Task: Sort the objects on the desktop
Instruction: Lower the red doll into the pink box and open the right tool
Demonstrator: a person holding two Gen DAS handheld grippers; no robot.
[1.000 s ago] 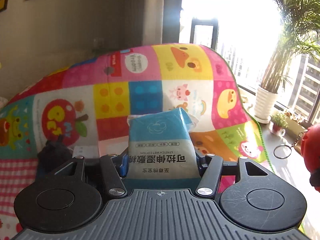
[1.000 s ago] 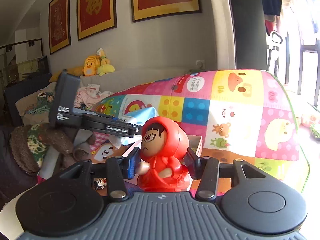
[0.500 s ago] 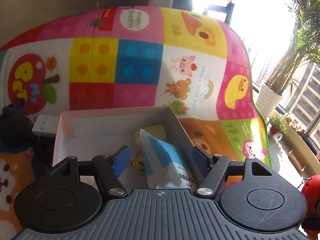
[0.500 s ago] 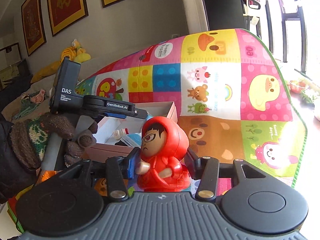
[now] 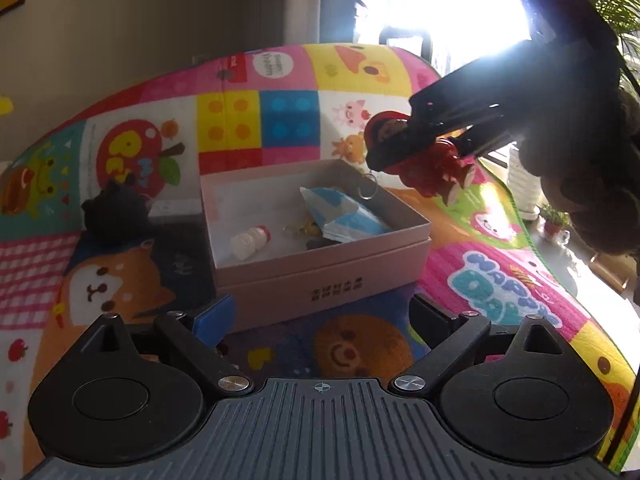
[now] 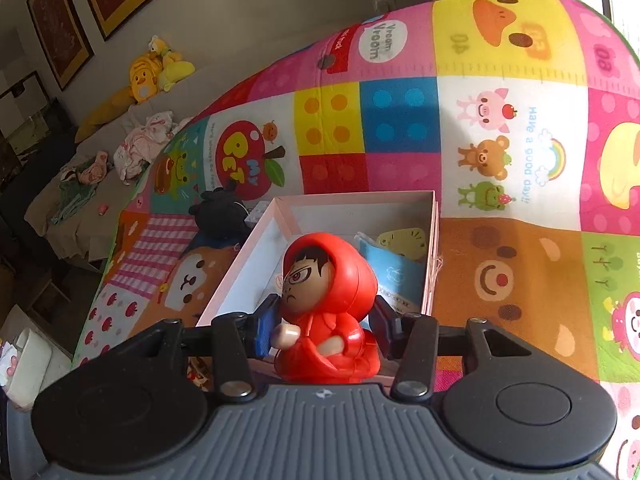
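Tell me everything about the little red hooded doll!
The red hooded doll looks like shiny plastic: red hood and robe, black hair, frowning brown face, small tan hands. A metal key ring dangles from it. The right gripper squeezes it on both sides, holding it in the air over the pink box.

figurine base: hidden by gripper body | box near wall: hidden behind figurine
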